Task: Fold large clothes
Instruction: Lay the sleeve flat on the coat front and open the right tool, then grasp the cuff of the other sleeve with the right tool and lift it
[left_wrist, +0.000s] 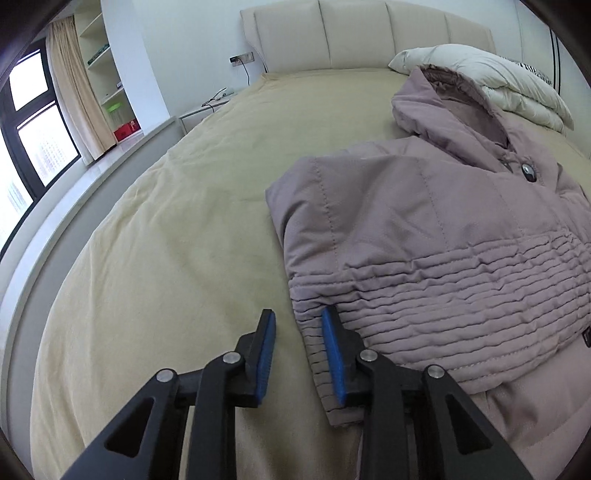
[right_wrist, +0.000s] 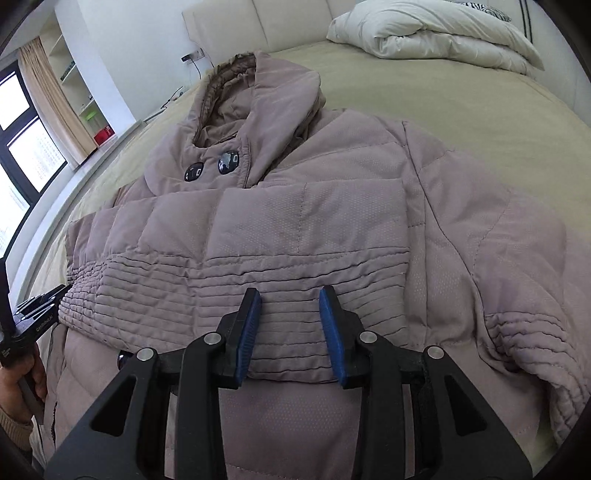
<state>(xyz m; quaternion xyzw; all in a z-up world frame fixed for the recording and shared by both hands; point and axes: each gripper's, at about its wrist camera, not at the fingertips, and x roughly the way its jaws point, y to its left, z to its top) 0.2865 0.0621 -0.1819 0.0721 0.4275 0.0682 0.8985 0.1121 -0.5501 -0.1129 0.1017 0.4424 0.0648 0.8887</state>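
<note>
A mauve hooded puffer jacket (left_wrist: 424, 221) lies front up on the bed, hood toward the headboard. One sleeve (right_wrist: 236, 251) is folded across the chest; the other sleeve (right_wrist: 517, 288) lies out at the right. My left gripper (left_wrist: 298, 321) is open at the jacket's left edge by the ribbed cuff, nothing between its blue pads. My right gripper (right_wrist: 290, 299) is open and empty, just above the folded sleeve's ribbed cuff. The left gripper (right_wrist: 37, 314) also shows in the right wrist view at the far left.
The bed has a beige cover (left_wrist: 184, 240) and a cream padded headboard (left_wrist: 351, 33). A folded white duvet (right_wrist: 436, 33) lies at the head of the bed. A window (left_wrist: 33, 122), curtain and shelves stand to the left.
</note>
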